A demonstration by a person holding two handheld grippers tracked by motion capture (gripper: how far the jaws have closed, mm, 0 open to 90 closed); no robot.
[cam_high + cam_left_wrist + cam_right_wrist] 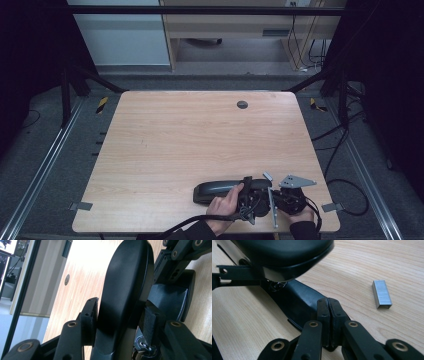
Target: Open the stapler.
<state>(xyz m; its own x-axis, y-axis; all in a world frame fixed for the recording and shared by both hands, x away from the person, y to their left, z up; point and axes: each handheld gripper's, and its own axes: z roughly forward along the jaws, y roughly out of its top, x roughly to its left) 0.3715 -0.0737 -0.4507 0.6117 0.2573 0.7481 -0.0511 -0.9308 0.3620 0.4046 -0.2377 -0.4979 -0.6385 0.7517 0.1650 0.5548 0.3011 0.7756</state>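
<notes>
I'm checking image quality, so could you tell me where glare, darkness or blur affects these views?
High view: dark surroundings, evenly lit table. Left gripper view: glare whitens the wood, stapler soft up close. Right gripper view: staple strip sharp, stapler top blurred.

1 black stapler (220, 191) lies on 1 wooden table (190, 140), its top arm (125, 290) between the left gripper's (120, 322) 2 fingers (88, 315) and its base (297, 302) just beyond the right gripper's (328, 307) 2 fingertips (323, 308), which meet with nothing between them. 1 strip of staples (382, 293) lies to the right of those fingertips, apart from them. 2 grippers in all, held by 2 hands: 1 left hand (224, 205), 1 right hand (302, 216). 1 round grommet (242, 104) sits far beyond the fingers
</notes>
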